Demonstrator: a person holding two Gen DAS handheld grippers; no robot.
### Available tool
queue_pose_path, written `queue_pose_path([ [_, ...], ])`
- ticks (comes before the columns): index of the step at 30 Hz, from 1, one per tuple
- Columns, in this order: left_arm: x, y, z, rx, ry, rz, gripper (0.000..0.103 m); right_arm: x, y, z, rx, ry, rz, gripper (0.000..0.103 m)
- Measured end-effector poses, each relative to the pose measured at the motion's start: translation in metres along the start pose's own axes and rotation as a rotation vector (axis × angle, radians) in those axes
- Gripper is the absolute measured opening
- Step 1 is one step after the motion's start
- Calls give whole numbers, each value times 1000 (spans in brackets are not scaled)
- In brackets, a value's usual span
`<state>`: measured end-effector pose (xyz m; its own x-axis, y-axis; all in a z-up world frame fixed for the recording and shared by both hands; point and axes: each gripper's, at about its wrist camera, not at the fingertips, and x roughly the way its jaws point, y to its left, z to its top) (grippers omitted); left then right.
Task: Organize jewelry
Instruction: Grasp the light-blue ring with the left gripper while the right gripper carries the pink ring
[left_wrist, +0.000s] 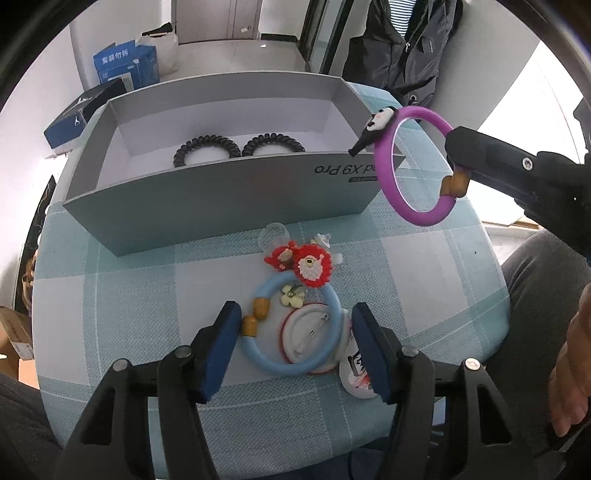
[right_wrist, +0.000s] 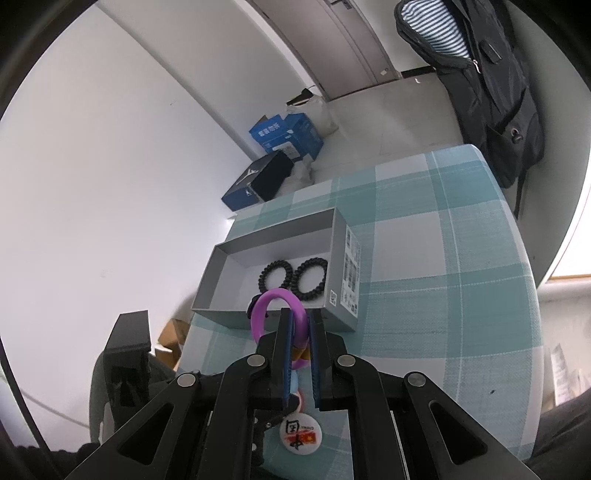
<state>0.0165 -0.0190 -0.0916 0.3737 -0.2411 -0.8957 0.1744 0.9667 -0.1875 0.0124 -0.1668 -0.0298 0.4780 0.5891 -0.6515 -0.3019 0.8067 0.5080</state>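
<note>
A checked table (left_wrist: 424, 280) carries a grey box (left_wrist: 229, 199) lying open beyond both grippers, with 2 black coil ties (right_wrist: 291, 275) side by side on its floor. The right gripper (right_wrist: 301, 325) is clamped on a purple ring (left_wrist: 413, 166), holding it upright in the air ahead of its fingers, above the box's near corner; the pads pinch the ring at its wooden beads, and a black-and-white charm (left_wrist: 373, 127) juts from the ring's far edge. The left gripper (left_wrist: 295, 332) points steeply down at the table, its jaws partly spread with nothing pressed between the pads. A blue ring (left_wrist: 295, 328) lies flat between its fingers (left_wrist: 221, 339), 2 wooden beads close beside the left pad. Inside that ring rest a round pin badge, back up (left_wrist: 310, 332), and a small flower charm (left_wrist: 291, 295). A red bead charm (left_wrist: 303, 264) sits just past the fingertips. A printed badge (right_wrist: 301, 435) lies by the right finger.
</note>
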Motion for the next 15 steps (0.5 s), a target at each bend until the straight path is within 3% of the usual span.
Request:
queue_pose_path([
  [4,-1,-2,2,15,-5,9,57,0,0,0,0,0,-7,8],
  [6,-7,9,-2,-25,4,-34,57,1,-2,0,8,0,-9,8],
  [15,-24,28,1,-97,-36,-90,57,3,-8,0,35,3,-11,8],
])
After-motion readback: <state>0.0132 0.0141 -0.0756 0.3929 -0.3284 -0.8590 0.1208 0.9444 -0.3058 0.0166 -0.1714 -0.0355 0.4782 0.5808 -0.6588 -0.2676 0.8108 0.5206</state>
